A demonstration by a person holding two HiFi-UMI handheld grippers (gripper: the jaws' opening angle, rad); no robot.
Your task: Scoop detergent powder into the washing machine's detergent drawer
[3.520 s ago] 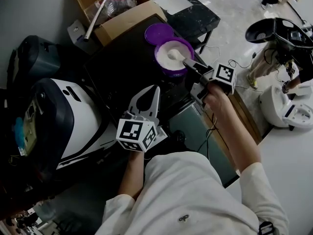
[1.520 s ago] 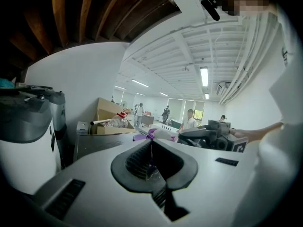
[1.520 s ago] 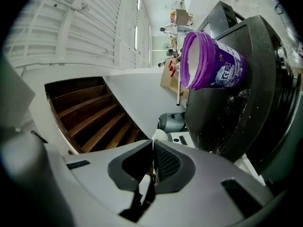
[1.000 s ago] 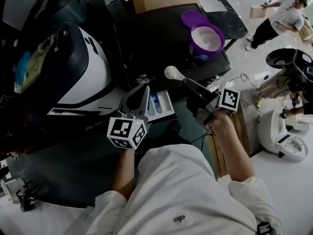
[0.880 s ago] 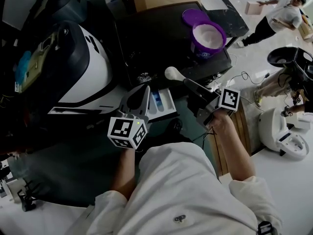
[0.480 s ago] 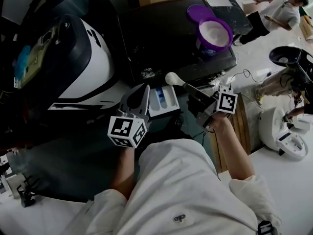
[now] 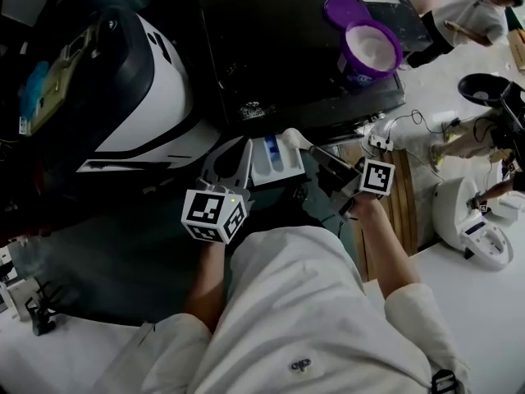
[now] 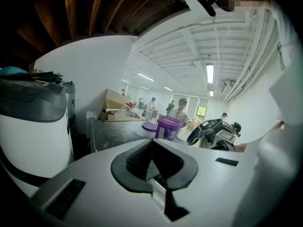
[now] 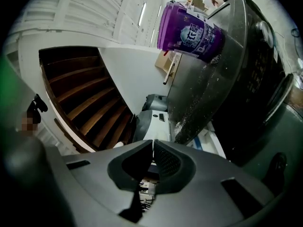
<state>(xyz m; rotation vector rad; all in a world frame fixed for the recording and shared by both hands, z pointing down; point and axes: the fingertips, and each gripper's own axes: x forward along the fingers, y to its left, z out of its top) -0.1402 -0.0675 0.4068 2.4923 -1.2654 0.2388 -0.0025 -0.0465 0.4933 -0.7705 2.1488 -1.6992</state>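
Because the scoop [image 7: 292, 138] is pinched only by the end of its handle in the clenched right tool [image 7: 324, 158], a small roll of that wrist would likely tip the bowl sooner than meant. The bowl hangs just ahead of the right tool, over the far right corner of the pulled-out detergent drawer [image 7: 283, 172]. It is near the rim rather than squarely above a compartment, so powder released here could land on the drawer's edge or run down the machine's front (whether the bowl is loaded I cannot tell; it reads as plain white).

White specks lie scattered on the dark washing machine top [image 7: 287, 64] beyond the drawer, which suggests the powder scatters easily. The drawer has a blue-marked compartment on the side toward the left tool [image 7: 244, 148], and pouring into the wrong section is another risk.

The left tool, jaws closed together on nothing, sits just beside the drawer's left wall. A nudge from it could shift the drawer under the scoop. The purple tub [image 7: 361, 68] of powder stands well beyond the right tool, uncovered, with its lid [image 7: 340, 8] behind it.
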